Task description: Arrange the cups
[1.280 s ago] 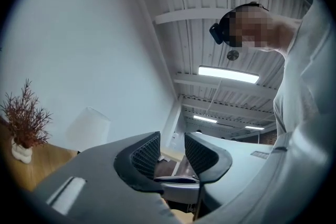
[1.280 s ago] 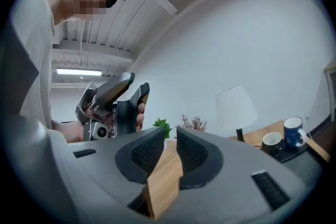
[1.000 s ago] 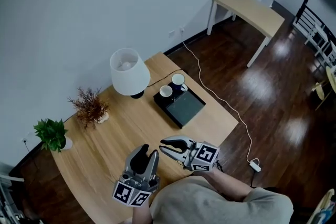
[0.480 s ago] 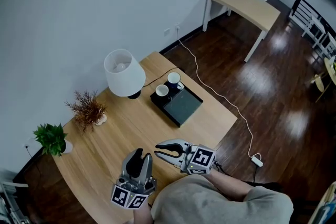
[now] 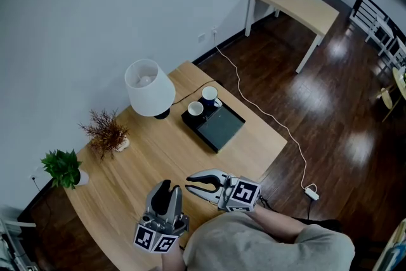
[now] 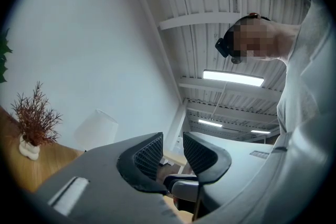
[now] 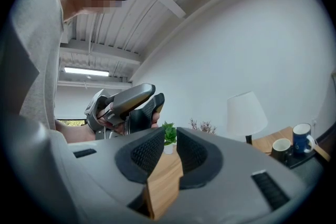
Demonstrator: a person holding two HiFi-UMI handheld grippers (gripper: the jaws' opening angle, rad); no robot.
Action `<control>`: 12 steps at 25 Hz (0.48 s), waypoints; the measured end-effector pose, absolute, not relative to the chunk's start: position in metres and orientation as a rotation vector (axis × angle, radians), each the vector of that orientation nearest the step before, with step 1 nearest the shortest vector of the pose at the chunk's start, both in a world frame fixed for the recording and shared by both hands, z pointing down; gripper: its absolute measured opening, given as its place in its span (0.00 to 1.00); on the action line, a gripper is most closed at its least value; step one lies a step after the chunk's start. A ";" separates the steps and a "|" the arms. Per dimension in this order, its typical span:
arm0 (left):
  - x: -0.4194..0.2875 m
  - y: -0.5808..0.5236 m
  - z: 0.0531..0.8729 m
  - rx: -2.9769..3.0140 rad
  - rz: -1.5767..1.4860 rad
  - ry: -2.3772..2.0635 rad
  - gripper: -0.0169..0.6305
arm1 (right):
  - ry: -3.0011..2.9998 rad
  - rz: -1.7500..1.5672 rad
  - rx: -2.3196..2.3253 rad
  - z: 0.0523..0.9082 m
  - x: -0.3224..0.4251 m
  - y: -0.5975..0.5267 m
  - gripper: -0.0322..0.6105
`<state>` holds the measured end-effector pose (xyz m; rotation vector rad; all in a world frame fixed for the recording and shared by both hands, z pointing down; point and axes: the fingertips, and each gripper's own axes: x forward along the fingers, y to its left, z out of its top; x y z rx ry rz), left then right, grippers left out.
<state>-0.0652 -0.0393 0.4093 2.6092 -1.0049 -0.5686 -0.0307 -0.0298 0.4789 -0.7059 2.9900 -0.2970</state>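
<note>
A blue cup (image 5: 210, 96) and a dark cup (image 5: 195, 109) stand on a tray (image 5: 223, 130). The left gripper (image 5: 166, 187) and right gripper (image 5: 190, 182) hover well apart from it, jaws pressed together and empty.

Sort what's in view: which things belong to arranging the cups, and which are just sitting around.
For the job:
blue cup
dark cup
black tray
left gripper and right gripper, both empty

Just sitting around:
white lamp
dried twig plant
green potted plant
power strip on the floor
second table by the wall
</note>
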 end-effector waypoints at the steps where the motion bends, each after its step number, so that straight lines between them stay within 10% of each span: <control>1: -0.065 -0.039 0.409 2.607 -0.568 -1.006 0.23 | 2.988 -0.295 -0.707 0.479 -0.031 -0.029 0.16; 12: -0.071 -0.039 0.412 2.589 -0.580 -1.017 0.23 | 2.998 -0.291 -0.697 0.476 -0.032 -0.028 0.14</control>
